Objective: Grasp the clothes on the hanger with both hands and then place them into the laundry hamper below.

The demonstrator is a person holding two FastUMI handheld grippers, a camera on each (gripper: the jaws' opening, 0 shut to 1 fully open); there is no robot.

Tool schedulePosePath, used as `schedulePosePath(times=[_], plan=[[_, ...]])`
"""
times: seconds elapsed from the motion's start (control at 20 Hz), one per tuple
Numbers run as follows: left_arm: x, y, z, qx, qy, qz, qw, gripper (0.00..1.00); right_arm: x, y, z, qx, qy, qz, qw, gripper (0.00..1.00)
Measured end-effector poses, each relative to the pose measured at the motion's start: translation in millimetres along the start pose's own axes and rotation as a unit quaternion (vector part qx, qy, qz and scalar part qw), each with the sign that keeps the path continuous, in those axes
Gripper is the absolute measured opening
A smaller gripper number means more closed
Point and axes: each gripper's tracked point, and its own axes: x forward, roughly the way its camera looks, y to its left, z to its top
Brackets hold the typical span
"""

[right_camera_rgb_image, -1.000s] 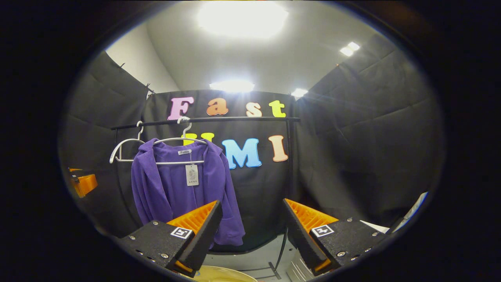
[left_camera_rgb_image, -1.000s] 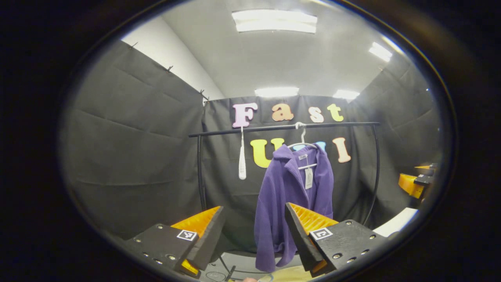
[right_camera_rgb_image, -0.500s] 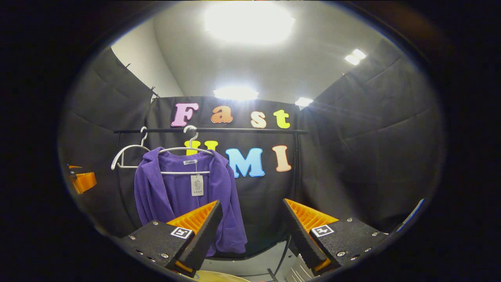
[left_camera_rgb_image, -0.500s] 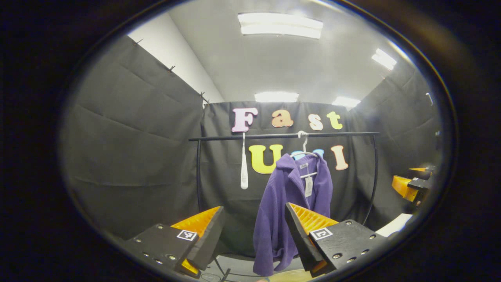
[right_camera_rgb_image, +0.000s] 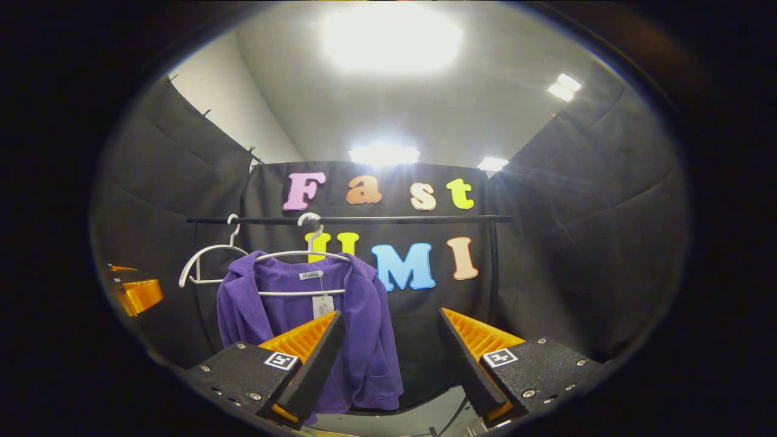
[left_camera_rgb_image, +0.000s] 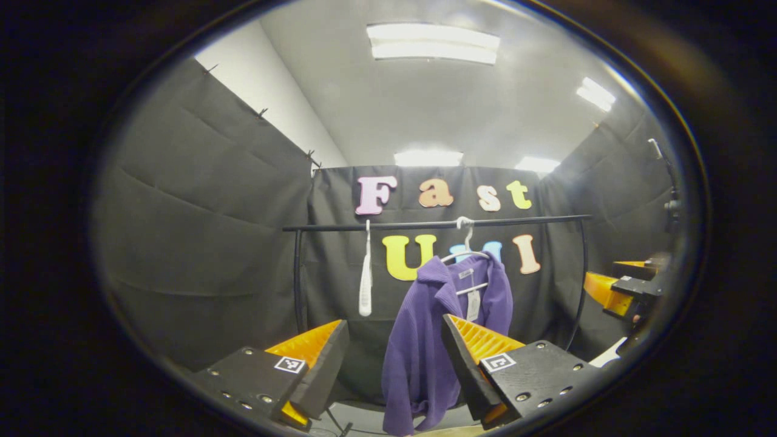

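Purple jacket (left_camera_rgb_image: pixel 425 340) of ribbed, corduroy-like cloth, hung on a thin white wire hanger (left_camera_rgb_image: pixel 466 249) whose hook sits over a slim black round rail (left_camera_rgb_image: pixel 437 224); a pale paper tag (left_camera_rgb_image: pixel 471 305) dangles at the open collar. In the right gripper view the same jacket (right_camera_rgb_image: pixel 364 346) faces front, shoulders spread on the hanger (right_camera_rgb_image: pixel 303 255), with a 2nd, bare white hanger (right_camera_rgb_image: pixel 206 264) on the rail (right_camera_rgb_image: pixel 352 220) just to its left. In the left gripper view that bare hanger (left_camera_rgb_image: pixel 365 285) is seen edge-on as a narrow white strip. Left gripper (left_camera_rgb_image: pixel 394 364): jaws wide apart, holding nothing, 2 wedge-shaped fingers with ridged inner faces, the jacket well beyond them and showing between and behind the right-hand finger. Right gripper (right_camera_rgb_image: pixel 391 358): jaws likewise wide and empty, the jacket partly behind its left-hand finger. Each gripper also appears small at the edge of the other's view, the right gripper (left_camera_rgb_image: pixel 625 291) and the left gripper (right_camera_rgb_image: pixel 136 291). Walls of creased black cloth (left_camera_rgb_image: pixel 200 230) enclose the booth; flat rectangular ceiling lights (left_camera_rgb_image: pixel 434 42) glow above.
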Motion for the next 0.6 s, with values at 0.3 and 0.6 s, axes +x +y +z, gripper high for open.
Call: schedulePosePath(times=[0.3,0.6], plan=[[33.3,-41.5,0.0,0.006,-0.005,-0.016,1.000,0.84,40.4,5.1,-10.6,0.024,0.011,0.024,0.999,0.94],[67.8,-59.0,-16.0,0.002,0.016,-0.009,1.000,0.94,79.0,5.7,-12.6,0.025,0.005,0.042,0.999,0.94]])
